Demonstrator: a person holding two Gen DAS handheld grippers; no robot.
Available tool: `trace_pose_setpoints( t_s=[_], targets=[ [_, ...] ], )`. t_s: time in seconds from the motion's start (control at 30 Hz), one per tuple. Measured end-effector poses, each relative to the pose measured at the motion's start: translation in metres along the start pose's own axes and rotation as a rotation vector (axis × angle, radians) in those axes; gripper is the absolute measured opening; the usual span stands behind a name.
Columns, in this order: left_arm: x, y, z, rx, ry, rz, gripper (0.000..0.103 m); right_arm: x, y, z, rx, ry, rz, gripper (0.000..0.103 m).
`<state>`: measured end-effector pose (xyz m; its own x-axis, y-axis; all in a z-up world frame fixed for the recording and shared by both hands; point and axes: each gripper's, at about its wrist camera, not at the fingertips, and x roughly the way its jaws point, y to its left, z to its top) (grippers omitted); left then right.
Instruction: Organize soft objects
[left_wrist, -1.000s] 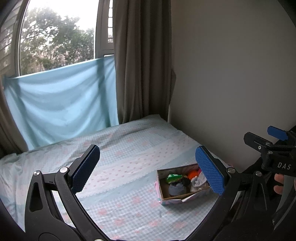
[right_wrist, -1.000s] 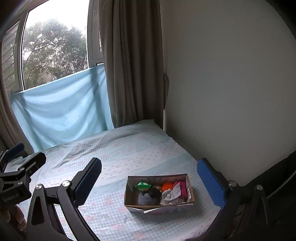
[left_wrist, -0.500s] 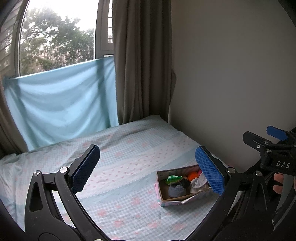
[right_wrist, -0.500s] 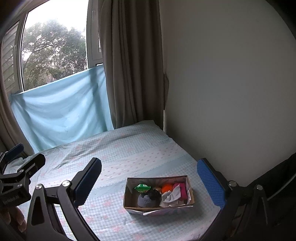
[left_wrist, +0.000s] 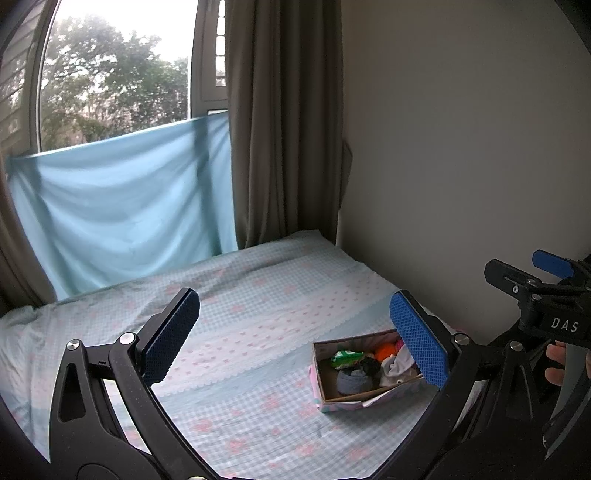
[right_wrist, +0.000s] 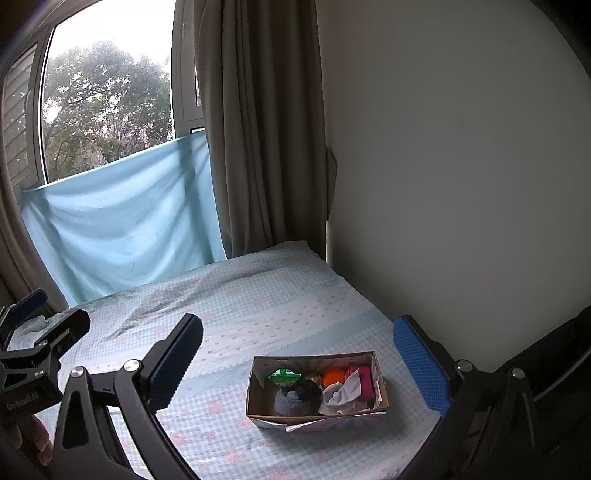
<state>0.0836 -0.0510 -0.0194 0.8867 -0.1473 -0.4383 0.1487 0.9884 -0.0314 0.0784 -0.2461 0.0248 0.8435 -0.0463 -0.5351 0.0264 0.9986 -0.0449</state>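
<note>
Soft objects: all that you can see of them sit inside the cardboard box (right_wrist: 317, 391), and none lies loose on the bed.

Bed (right_wrist: 258, 306): a checked blue sheet with pink motifs, bare around the box in both wrist views. A blue cloth (right_wrist: 122, 218) hangs across the window behind it, with a grey curtain (right_wrist: 258, 129) beside the wall.

Box: it rests on the near right part of the bed, close to the wall side, open at the top.

Contents, large to small: a white-grey cloth (right_wrist: 343, 397) at the right, a blue-grey rolled piece (right_wrist: 293, 402) at the front left, a pink item (right_wrist: 364, 382) at the far right, an orange ball (right_wrist: 334, 376), a green-and-white item (right_wrist: 284, 376), and something dark between them that you cannot identify.

Your left gripper (left_wrist: 295, 332) and right gripper (right_wrist: 299, 358) both hover above the bed with jaws spread wide and nothing between them.

Change over the last second: almost none. The box and its contents keep their places, and both views shift only slightly. Judgement: the scene fits either a finished gathering or a box about to be sorted; the pictures do not settle which.
</note>
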Motion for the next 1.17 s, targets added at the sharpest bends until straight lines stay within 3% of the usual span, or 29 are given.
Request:
trace_pose_setpoints(
  t_s=[1.17],
  targets=[
    [0.006, 0.003, -0.005, 0.008, -0.049, 0.041, 0.103, 0.012, 0.003, 0.003, 0.008, 0.010, -0.002, 0.103]
  ],
)
